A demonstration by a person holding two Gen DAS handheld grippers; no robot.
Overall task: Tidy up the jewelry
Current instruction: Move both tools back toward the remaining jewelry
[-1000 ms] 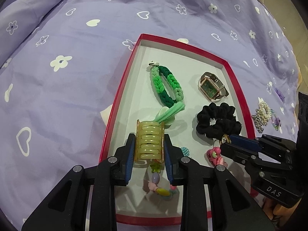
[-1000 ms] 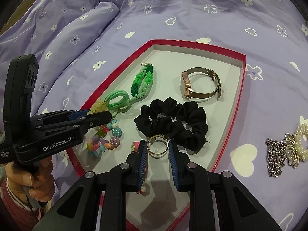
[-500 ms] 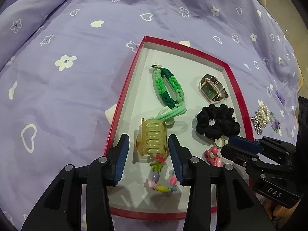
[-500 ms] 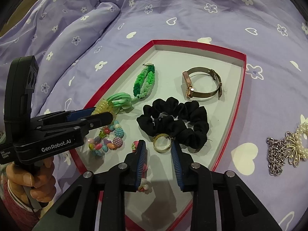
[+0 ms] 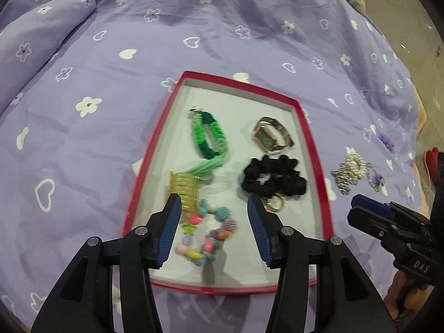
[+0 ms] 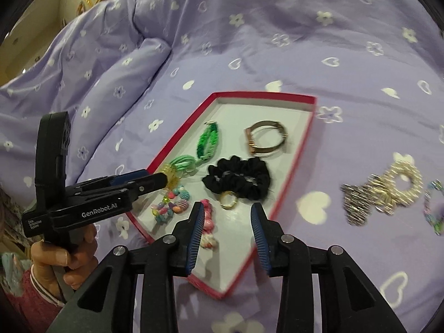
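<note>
**Tray status: both tongs released**

Left wrist view: the left tongs [image 5: 213, 222] are spread wide, empty, above the beaded bracelet [image 5: 206, 234] in the red tray [image 5: 313, 149]. The yellow hair claw [image 5: 184, 190] lies just beside the left pad.

Right wrist view: the right tongs [image 6: 227, 230] are released, holding nothing. The gold ring [image 6: 229, 200] touches the black scrunchie [image 6: 237, 177]. A pearl and chain cluster [image 6: 385, 188] lies on the bed [image 6: 249, 41] outside the tray.

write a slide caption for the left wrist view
Open left gripper over a red tray holding green bracelet, watch and black scrunchie.
</note>
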